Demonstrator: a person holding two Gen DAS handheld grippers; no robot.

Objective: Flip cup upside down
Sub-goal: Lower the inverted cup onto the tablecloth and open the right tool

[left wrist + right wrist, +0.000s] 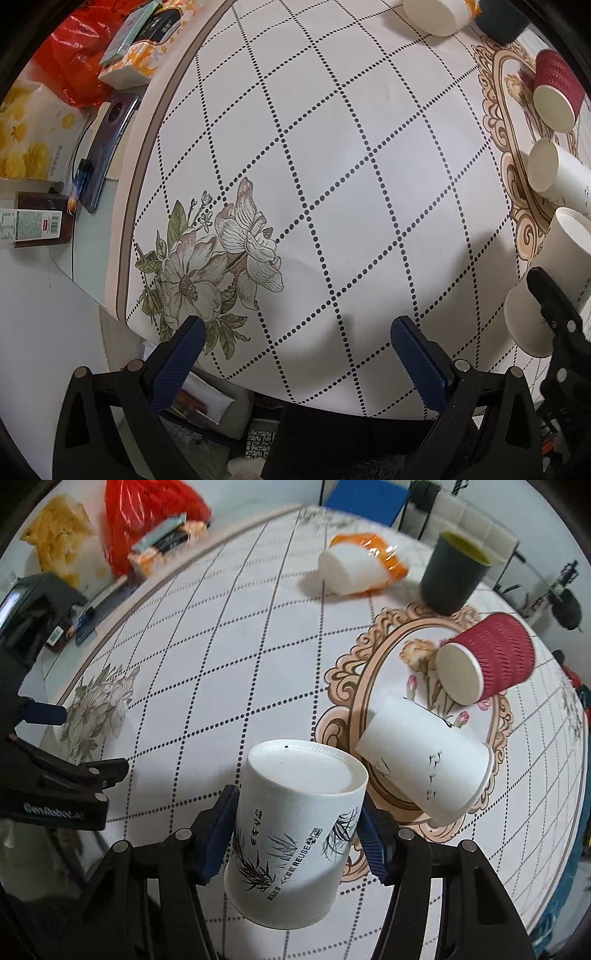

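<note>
On the left, the left gripper [295, 347] is hovering spread and empty over the patterned table [332, 147], while the right gripper [295, 830] is pinching the white bamboo-printed paper cup [295, 834] near the table's front edge, base up, seemingly for setting down inverted.

Home dining room: round table with floral tablecloth [332, 166], tissue packs [29, 140], phone [107, 147].

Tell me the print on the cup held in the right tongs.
White cup with black ink bamboo leaves and lettering; right wrist view.
</note>
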